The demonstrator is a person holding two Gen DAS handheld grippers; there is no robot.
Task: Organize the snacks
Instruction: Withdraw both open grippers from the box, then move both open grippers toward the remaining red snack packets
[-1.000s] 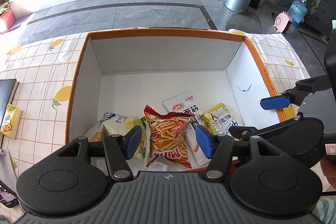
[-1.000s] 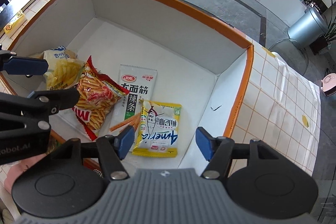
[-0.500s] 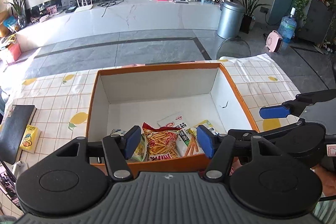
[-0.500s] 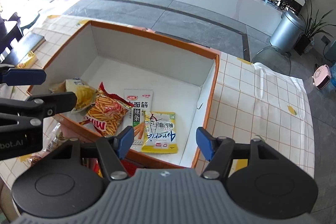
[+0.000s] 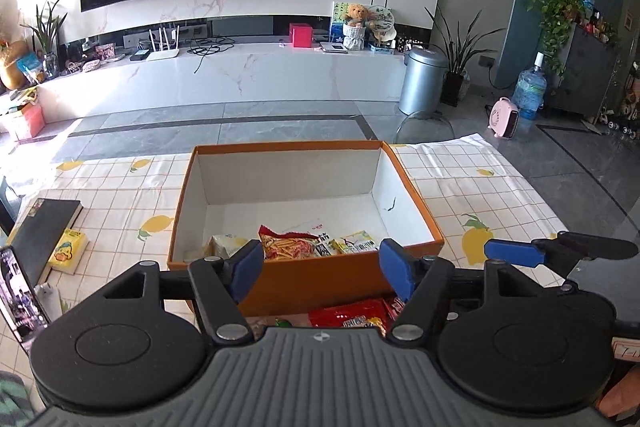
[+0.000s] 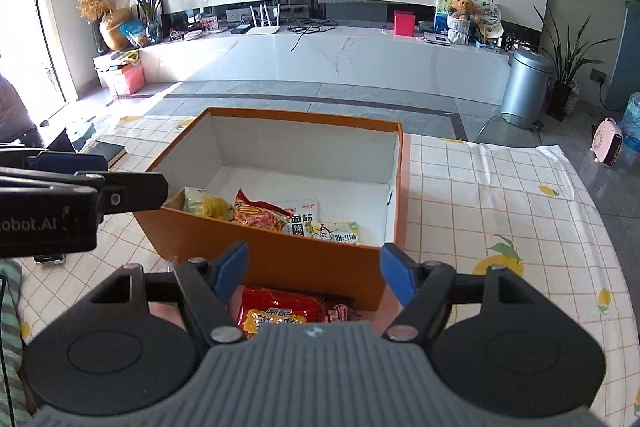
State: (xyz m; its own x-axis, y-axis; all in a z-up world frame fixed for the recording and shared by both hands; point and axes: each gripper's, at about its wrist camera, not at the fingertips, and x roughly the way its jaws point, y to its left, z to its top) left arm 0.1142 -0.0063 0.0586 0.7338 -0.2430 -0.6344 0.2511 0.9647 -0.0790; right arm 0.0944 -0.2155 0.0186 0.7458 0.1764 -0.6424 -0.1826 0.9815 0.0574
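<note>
An orange box (image 5: 312,283) with a white inside stands on the table; it also shows in the right wrist view (image 6: 280,259). Several snack packets lie at its near end: a red-orange one (image 5: 294,247) (image 6: 260,215), a pale yellow chips bag (image 6: 209,205), a white packet (image 6: 302,223) and a small yellow one (image 6: 340,233). A red snack packet (image 6: 280,309) (image 5: 352,313) lies on the table in front of the box. My left gripper (image 5: 320,269) and right gripper (image 6: 314,271) are both open and empty, held near the box's front wall.
The table has a lemon-print checked cloth (image 5: 472,195). A black book (image 5: 44,227), a yellow packet (image 5: 70,251) and a phone (image 5: 18,299) lie at the left. Beyond the table are a glass chair back (image 5: 424,125) and the living room floor.
Both grippers have pulled back and up from over the box's inside to in front of it. The view now tilts toward the room. Both stayed open and empty.
</note>
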